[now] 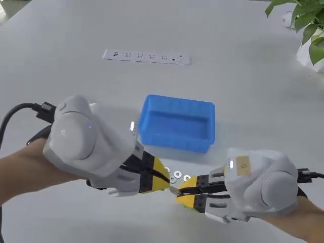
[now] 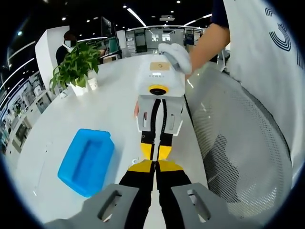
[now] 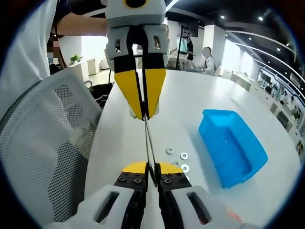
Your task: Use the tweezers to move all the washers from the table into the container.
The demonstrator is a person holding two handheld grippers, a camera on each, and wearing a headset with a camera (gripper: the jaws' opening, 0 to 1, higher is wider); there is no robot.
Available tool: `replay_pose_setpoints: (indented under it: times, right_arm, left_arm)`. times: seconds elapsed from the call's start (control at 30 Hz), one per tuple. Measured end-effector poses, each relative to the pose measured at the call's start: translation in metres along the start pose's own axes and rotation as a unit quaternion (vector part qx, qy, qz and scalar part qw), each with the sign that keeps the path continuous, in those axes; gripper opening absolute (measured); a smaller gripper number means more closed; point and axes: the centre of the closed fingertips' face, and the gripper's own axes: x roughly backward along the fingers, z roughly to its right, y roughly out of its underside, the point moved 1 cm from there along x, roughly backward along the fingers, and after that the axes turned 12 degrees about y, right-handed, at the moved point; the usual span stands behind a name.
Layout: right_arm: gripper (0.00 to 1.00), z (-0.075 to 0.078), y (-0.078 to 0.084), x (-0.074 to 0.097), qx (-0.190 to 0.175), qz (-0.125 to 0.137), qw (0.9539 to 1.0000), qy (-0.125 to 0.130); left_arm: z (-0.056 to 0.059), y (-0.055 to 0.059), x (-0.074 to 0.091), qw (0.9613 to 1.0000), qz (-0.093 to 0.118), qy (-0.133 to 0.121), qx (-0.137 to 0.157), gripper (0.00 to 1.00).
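Left gripper (image 1: 163,183) and right gripper (image 1: 183,196) both clamp the tweezers (image 3: 148,138) end to end, probably reseating them before lifting washers (image 3: 183,156) into the blue container (image 1: 172,139).

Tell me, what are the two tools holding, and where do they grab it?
The tweezers. The left tool pinches one end and the right tool pinches the other, so the tweezers stretch between them.

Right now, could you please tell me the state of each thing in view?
Left gripper: shut on one end of the tweezers.
Right gripper: shut on the opposite end.
Tweezers: closed, spanning from jaw to jaw.
Container: upright, open, no washers seen inside.
Washers: three, lying flat on the table beside the container.
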Motion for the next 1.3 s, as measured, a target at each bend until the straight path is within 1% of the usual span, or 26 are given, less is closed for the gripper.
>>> replay_pose_setpoints:
  times: [0.03,0.07,0.13,0.17,0.23,0.3,0.33,0.4,0.5,0.6,0.63,0.73,0.77,0.83,0.9,0.93,1.0,1.03,1.07,1.1,1.13,1.2,1.23,1.3]
  right_arm:
    - [0.07,-0.001,-0.002,0.001,-0.009,0.009,0.9999,0.000]
    - [0.07,-0.002,-0.002,0.001,-0.011,0.011,0.9999,0.000]
    - [0.07,0.000,-0.001,0.002,-0.020,0.013,0.9997,0.006]
    - [0.07,0.000,-0.001,0.002,-0.029,0.016,0.9994,0.007]
    - [0.07,0.000,0.000,0.004,-0.031,0.020,0.9993,0.007]
    - [0.07,0.000,0.000,0.004,-0.033,0.022,0.9992,0.007]
    - [0.07,-0.001,0.000,0.004,-0.032,0.025,0.9992,0.006]
    - [0.07,-0.001,0.000,0.004,-0.035,0.029,0.9990,0.004]
    - [0.07,-0.001,0.000,0.005,-0.036,0.032,0.9988,-0.001]
    - [0.07,-0.001,0.001,0.007,-0.038,0.037,0.9986,-0.006]
    - [0.07,0.000,0.001,0.007,-0.040,0.039,0.9984,-0.007]
    - [0.07,0.001,0.002,0.007,-0.046,0.044,0.9979,-0.010]
    - [0.07,0.001,0.002,0.007,-0.046,0.044,0.9979,-0.011]
    - [0.07,0.000,0.001,0.008,-0.042,0.044,0.9980,-0.014]
    - [0.07,0.000,0.001,0.008,-0.040,0.044,0.9981,-0.016]
    - [0.07,0.000,0.001,0.008,-0.041,0.044,0.9981,-0.016]
    - [0.07,0.000,0.001,0.008,-0.041,0.043,0.9981,-0.017]
    - [0.07,0.000,0.001,0.009,-0.040,0.043,0.9981,-0.017]
    - [0.07,0.000,0.002,0.009,-0.039,0.043,0.9981,-0.018]
    - [0.07,-0.001,0.001,0.009,-0.038,0.043,0.9982,-0.020]
    - [0.07,-0.001,0.001,0.009,-0.035,0.044,0.9982,-0.019]
    - [0.07,-0.002,0.001,0.010,-0.031,0.043,0.9984,-0.020]
    - [0.07,-0.004,0.001,0.010,-0.028,0.043,0.9985,-0.022]
    - [0.07,-0.005,-0.001,0.010,-0.026,0.044,0.9984,-0.024]
  left_arm:
    - [0.000,-0.008,-0.002,0.9999,0.015,0.000,-0.005,0.06]
    - [-0.001,-0.011,-0.003,0.9998,0.017,-0.001,-0.010,0.06]
    - [-0.002,-0.011,-0.008,0.9998,0.011,-0.001,-0.015,0.06]
    - [-0.003,-0.012,-0.009,0.9998,0.013,0.001,-0.016,0.06]
    - [-0.002,-0.015,-0.012,0.9996,0.021,0.007,-0.017,0.06]
    - [-0.001,-0.015,-0.015,0.9995,0.021,0.012,-0.019,0.06]
    - [0.000,-0.014,-0.016,0.9994,0.017,0.015,-0.028,0.06]
    - [0.000,-0.014,-0.018,0.9990,0.016,0.016,-0.039,0.06]
    - [0.001,-0.012,-0.019,0.9988,0.026,0.023,-0.034,0.11]
    - [-0.001,-0.010,-0.018,0.9988,0.026,0.019,-0.036,0.11]
    - [-0.002,-0.009,-0.018,0.9989,0.024,0.017,-0.036,0.11]
    - [-0.005,0.001,-0.016,0.9991,0.008,0.020,-0.036,0.11]
    - [-0.005,0.002,-0.016,0.9991,0.006,0.020,-0.037,0.10]
    - [-0.005,0.001,-0.016,0.9989,0.009,0.022,-0.040,0.08]
    - [-0.006,-0.006,-0.017,0.9986,0.028,0.023,-0.038,0.07]
    - [-0.007,-0.007,-0.017,0.9985,0.034,0.023,-0.035,0.07]
    - [-0.007,-0.007,-0.019,0.9984,0.035,0.027,-0.034,0.06]
    - [-0.006,-0.008,-0.019,0.9982,0.036,0.029,-0.039,0.06]
    - [-0.006,-0.008,-0.019,0.9980,0.035,0.029,-0.045,0.06]
    - [-0.004,-0.008,-0.020,0.9979,0.034,0.034,-0.044,0.06]
    - [-0.003,-0.009,-0.020,0.9976,0.029,0.034,-0.053,0.06]
    - [-0.001,-0.010,-0.022,0.9974,0.028,0.037,-0.056,0.06]
    - [0.000,-0.010,-0.022,0.9973,0.028,0.037,-0.056,0.06]
    - [0.001,-0.013,-0.023,0.9972,0.035,0.037,-0.054,0.06]
